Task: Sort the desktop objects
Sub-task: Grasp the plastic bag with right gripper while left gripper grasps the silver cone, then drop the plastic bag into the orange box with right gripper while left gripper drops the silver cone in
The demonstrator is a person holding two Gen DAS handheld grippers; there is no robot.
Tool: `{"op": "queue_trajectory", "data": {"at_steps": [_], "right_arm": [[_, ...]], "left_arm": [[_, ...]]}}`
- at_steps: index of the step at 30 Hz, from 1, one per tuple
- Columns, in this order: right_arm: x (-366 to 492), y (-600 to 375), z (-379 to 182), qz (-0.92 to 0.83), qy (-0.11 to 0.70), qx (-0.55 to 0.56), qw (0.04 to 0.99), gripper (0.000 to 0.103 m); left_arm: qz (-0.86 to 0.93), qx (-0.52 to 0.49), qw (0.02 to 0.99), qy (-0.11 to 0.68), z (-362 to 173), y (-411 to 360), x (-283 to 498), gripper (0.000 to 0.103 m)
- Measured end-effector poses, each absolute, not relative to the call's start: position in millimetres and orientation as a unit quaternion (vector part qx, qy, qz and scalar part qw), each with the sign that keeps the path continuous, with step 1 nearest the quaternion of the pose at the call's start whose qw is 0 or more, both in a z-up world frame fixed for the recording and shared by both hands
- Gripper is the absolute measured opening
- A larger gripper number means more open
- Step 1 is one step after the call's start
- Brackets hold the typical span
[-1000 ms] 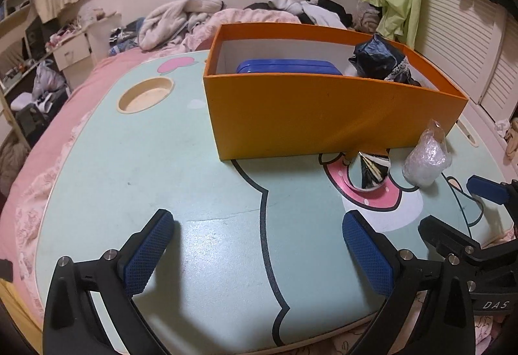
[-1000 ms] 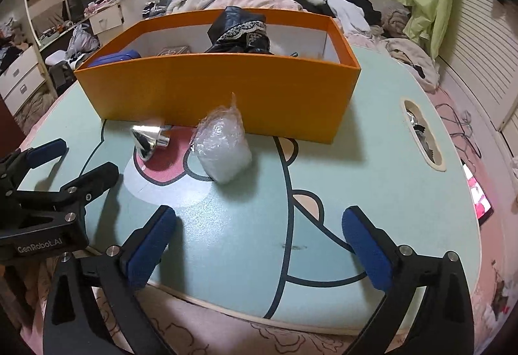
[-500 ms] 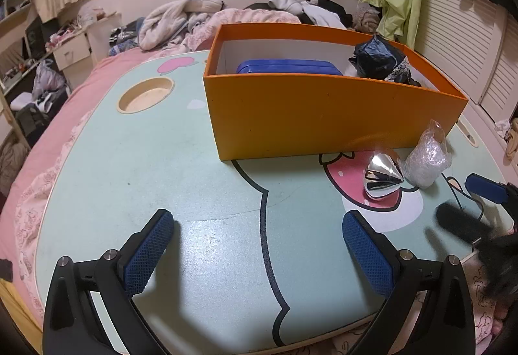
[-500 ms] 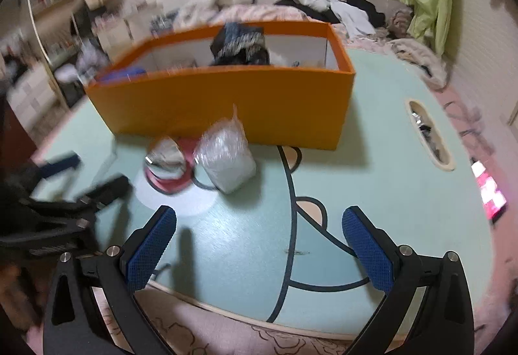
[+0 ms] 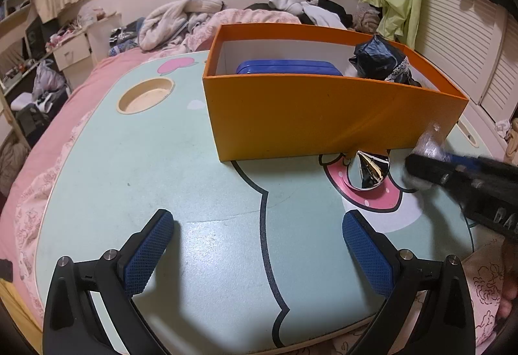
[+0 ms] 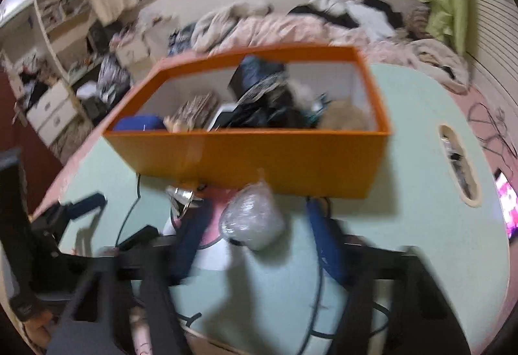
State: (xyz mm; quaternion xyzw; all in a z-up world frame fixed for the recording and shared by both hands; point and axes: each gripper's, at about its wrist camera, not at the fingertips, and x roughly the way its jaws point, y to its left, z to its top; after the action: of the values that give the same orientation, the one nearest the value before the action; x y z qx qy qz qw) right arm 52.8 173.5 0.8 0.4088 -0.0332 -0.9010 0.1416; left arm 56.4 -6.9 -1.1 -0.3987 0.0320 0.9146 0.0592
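Observation:
An orange box (image 5: pixel 323 115) stands on the mint-green table (image 5: pixel 162 180) and holds a blue case (image 5: pixel 288 67), a black bag (image 5: pixel 382 60) and other items. In front of it sit a silver cone (image 5: pixel 370 170) and a clear plastic bag (image 6: pixel 252 219). My right gripper (image 6: pixel 257 215) straddles the bag with its jaws closing; a gap still shows on each side of the bag. In the left wrist view the right gripper (image 5: pixel 424 157) comes in from the right and hides part of the bag (image 5: pixel 430 141). My left gripper (image 5: pixel 257 254) stays open over bare table, near the front edge.
A round cup recess (image 5: pixel 144 96) lies at the table's far left and a slot (image 6: pixel 458 167) at its right side. Piled clothes and bedding (image 5: pixel 181 21) lie beyond the table. The left gripper (image 6: pixel 81 209) stands left of the cone.
My right gripper has moved forward over the plastic bag, risen a little, and its jaws have narrowed around the bag. The silver cone tipped over and stands point up again. The left gripper stayed still.

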Motion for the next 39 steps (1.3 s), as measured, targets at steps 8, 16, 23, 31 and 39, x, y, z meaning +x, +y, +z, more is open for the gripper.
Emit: {"op": "queue_trajectory", "data": {"at_steps": [8, 16, 23, 31, 39], "right_arm": [[105, 200, 6, -0.937, -0.074, 0.309, 0.146, 0.034], [111, 210, 15, -0.949, -0.104, 0.271, 0.121, 0.034], [106, 216, 15, -0.947, -0.117, 0.274, 0.122, 0.034], [108, 214, 14, -0.948, -0.111, 0.273, 0.121, 0.034], [111, 209, 21, -0.952, -0.093, 0.265, 0.117, 0.034]], "left_arm": [[0.912, -0.399, 0.084, 0.036, -1, 1, 53, 0.103], [0.905, -0.385, 0.170, 0.064, 23, 47, 40, 0.072], [0.902, -0.392, 0.149, 0.100, 15, 62, 39, 0.026], [0.908, -0.378, 0.155, 0.098, 16, 60, 43, 0.026], [0.918, -0.352, 0.157, 0.089, 32, 53, 47, 0.026]]}}
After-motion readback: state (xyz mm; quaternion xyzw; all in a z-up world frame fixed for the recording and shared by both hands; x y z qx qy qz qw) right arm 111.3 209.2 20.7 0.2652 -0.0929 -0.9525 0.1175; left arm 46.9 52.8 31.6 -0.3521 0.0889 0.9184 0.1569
